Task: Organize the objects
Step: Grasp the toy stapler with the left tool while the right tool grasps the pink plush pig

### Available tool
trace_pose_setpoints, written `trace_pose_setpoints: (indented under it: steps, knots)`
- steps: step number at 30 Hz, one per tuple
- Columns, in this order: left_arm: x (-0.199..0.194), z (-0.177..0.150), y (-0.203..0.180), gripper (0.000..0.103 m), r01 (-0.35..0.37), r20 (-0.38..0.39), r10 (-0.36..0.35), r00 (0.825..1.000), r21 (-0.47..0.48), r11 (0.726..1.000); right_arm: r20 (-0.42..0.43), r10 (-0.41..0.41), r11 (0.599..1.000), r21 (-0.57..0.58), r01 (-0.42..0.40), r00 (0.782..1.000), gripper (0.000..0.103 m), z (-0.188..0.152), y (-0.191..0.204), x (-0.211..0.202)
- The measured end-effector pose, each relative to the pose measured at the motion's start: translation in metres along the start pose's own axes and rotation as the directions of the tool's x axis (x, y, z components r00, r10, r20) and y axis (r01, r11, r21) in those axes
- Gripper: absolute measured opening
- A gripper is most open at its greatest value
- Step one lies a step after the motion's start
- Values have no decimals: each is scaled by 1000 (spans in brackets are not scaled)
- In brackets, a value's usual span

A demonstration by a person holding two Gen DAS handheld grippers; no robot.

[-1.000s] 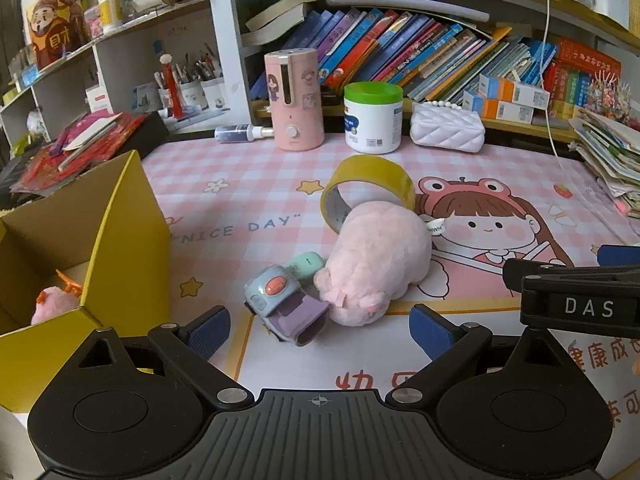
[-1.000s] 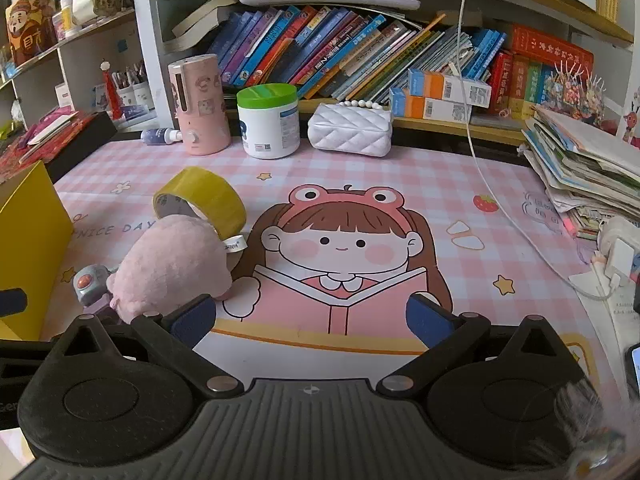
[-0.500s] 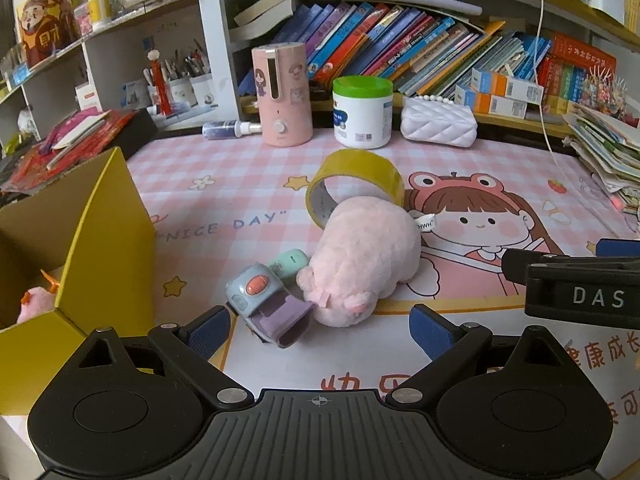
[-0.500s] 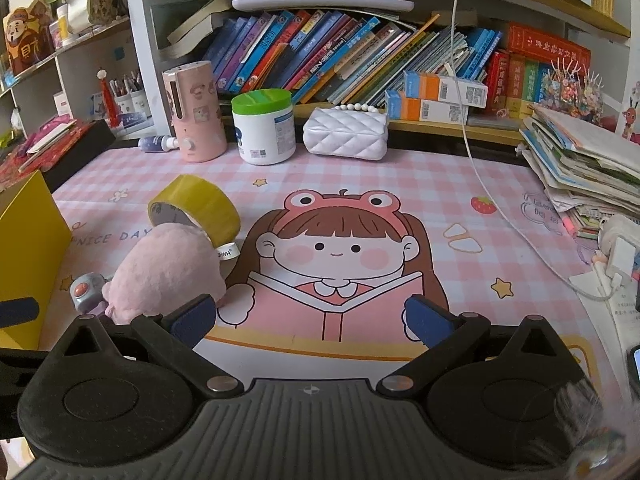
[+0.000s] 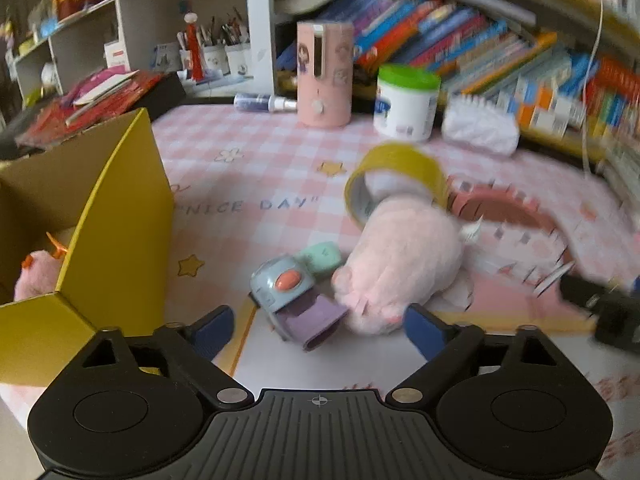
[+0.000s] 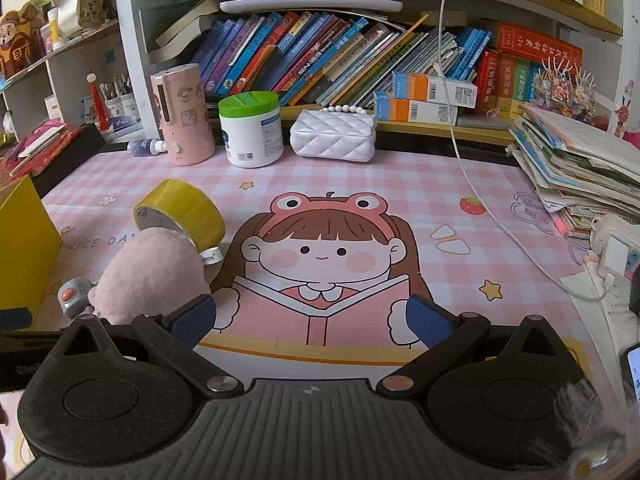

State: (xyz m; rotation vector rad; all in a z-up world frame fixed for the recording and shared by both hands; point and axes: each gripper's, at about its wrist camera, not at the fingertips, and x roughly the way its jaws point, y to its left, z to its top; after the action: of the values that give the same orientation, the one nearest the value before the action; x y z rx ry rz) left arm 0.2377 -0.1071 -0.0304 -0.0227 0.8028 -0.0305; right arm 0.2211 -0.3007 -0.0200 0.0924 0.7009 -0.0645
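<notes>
A pink plush pig point(image 5: 404, 264) lies on the pink mat, with a yellow tape roll point(image 5: 394, 176) leaning behind it. A blue-grey gadget with an orange button and purple strap point(image 5: 294, 300) and a mint green piece point(image 5: 322, 256) lie at its left. My left gripper point(image 5: 320, 330) is open, just in front of the gadget and the pig. An open yellow cardboard box point(image 5: 116, 240) at the left holds another pink plush point(image 5: 34, 276). My right gripper point(image 6: 312, 320) is open and empty over the mat; the pig point(image 6: 154, 276) and tape roll point(image 6: 180, 212) are at its left.
A pink cylinder point(image 6: 184, 120), a green-lidded white jar point(image 6: 250, 132), a white quilted purse point(image 6: 334, 138) and a small spray bottle point(image 6: 146, 146) stand at the mat's back edge below bookshelves. A paper stack point(image 6: 580, 164) and charger point(image 6: 612, 256) sit at the right.
My left gripper has moved forward and a little left, so the gadget and pig are closer between its fingers. The right gripper has crept slightly forward. Nothing was grasped.
</notes>
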Motion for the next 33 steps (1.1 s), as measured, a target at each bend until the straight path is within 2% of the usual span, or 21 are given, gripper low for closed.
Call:
trace_pose_setpoints:
  steps: [2, 4, 6, 8, 12, 15, 19, 22, 26, 29, 33]
  knots:
    - [-9, 3, 5, 90, 8, 63, -6, 998, -37, 999, 1, 2, 1000, -1, -2, 1000, 102, 0, 0, 0]
    - [-11, 8, 8, 90, -12, 96, 19, 995, -73, 997, 0, 6, 1000, -4, -6, 1000, 102, 1, 0, 1]
    - [-2, 12, 12, 89, -33, 67, 42, 997, -120, 992, 0, 6, 1000, -7, -6, 1000, 102, 1, 1, 2]
    - [10, 17, 19, 82, -48, 30, 54, 998, -173, 984, 2, 6, 1000, -12, -6, 1000, 102, 2, 2, 2]
    - [31, 16, 30, 74, -92, -28, 88, 996, -250, 964, -2, 14, 1000, -19, -14, 1000, 102, 2, 4, 4]
    - [42, 14, 38, 70, -99, -65, 84, 994, -302, 948, -9, 11, 1000, -29, -11, 1000, 102, 1, 5, 5]
    - [56, 10, 41, 65, -99, -112, 67, 992, -316, 944, -9, 8, 999, -37, -9, 1000, 102, 1, 6, 6]
    - [58, 9, 41, 46, -50, -99, 20, 995, -317, 947, -7, 12, 999, -43, -12, 1000, 102, 1, 6, 7]
    - [56, 7, 38, 42, -23, -95, -4, 995, -285, 958, -14, 16, 999, -40, -17, 1000, 102, 1, 8, 9]
    - [48, 6, 43, 38, -4, -107, -30, 994, -299, 954, -18, 25, 999, -40, -25, 1000, 102, 1, 12, 11]
    - [24, 8, 50, 38, 32, -44, -46, 998, -277, 960, -19, 52, 997, -51, -53, 998, 102, 3, 20, 14]
